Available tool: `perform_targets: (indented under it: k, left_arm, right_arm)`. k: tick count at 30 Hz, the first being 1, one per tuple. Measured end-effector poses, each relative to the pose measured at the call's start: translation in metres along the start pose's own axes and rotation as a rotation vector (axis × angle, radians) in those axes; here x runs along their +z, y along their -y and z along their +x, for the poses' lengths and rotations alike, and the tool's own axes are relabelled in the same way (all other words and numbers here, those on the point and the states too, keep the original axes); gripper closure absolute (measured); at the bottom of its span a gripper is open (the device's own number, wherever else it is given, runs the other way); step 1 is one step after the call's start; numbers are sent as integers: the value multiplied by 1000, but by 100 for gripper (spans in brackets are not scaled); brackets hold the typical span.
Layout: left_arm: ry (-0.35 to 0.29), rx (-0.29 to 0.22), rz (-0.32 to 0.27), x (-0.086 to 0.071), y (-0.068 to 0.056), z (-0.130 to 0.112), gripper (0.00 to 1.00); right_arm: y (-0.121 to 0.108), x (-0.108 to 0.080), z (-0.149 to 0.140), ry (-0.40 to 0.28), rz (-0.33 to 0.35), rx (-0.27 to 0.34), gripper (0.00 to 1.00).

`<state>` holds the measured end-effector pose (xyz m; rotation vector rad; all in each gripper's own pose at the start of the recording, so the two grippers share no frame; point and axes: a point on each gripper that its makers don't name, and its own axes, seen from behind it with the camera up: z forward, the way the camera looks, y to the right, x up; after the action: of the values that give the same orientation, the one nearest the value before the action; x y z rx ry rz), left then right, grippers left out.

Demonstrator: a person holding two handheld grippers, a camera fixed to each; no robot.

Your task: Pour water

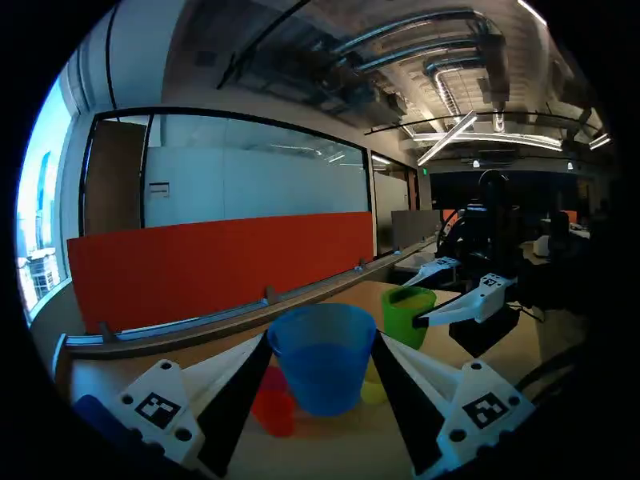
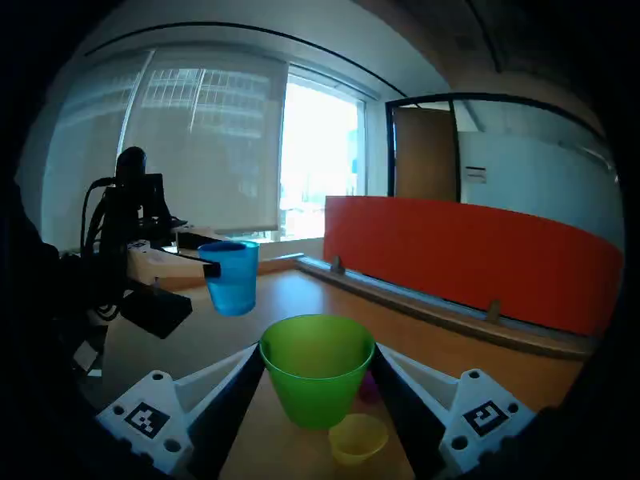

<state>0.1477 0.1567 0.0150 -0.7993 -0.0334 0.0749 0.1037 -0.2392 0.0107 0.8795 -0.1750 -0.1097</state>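
My left gripper (image 1: 322, 376) is shut on a translucent blue cup (image 1: 323, 364), held upright above the wooden table (image 1: 352, 448). The cup looks filled to about half. From the right gripper view the same blue cup (image 2: 230, 277) hangs at left in the left gripper (image 2: 210, 270). My right gripper (image 2: 317, 384) is shut on a green cup (image 2: 318, 366), upright and seemingly empty. In the left gripper view the green cup (image 1: 406, 314) sits just right of the blue one, held by the right gripper (image 1: 420, 316). The two cups are apart.
On the table below lie a red cup (image 1: 274, 408), a yellow cup (image 2: 358, 438) and a small pink cup (image 2: 369, 388). An orange partition (image 1: 216, 264) with a metal rail runs along the table's far edge. Windows and a glass wall stand behind.
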Motion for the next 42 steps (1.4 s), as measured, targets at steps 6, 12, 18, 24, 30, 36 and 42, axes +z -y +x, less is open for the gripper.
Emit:
perform_targets:
  k: [6,12,18,24,30,36,42]
  left_arm:
    - [-2,17,5,-2,0,2,14]
    - [-5,34,15,-3,4,4,14]
    - [-5,68,28,-4,6,6,14]
    - [-3,105,36,-3,7,7,14]
    - [-12,145,48,-3,8,16,14]
    - [-10,187,55,-4,8,19,14]
    - [-9,221,58,-4,6,21,14]
  right_arm:
    - [6,3,0,2,19,6,8]
    - [11,6,1,5,37,0,7]
    - [17,9,-3,14,55,2,7]
    - [26,12,-10,28,81,3,8]
    - [34,16,-12,34,104,3,7]
    - [43,18,-14,37,128,11,7]
    - [52,20,-22,49,150,19,8]
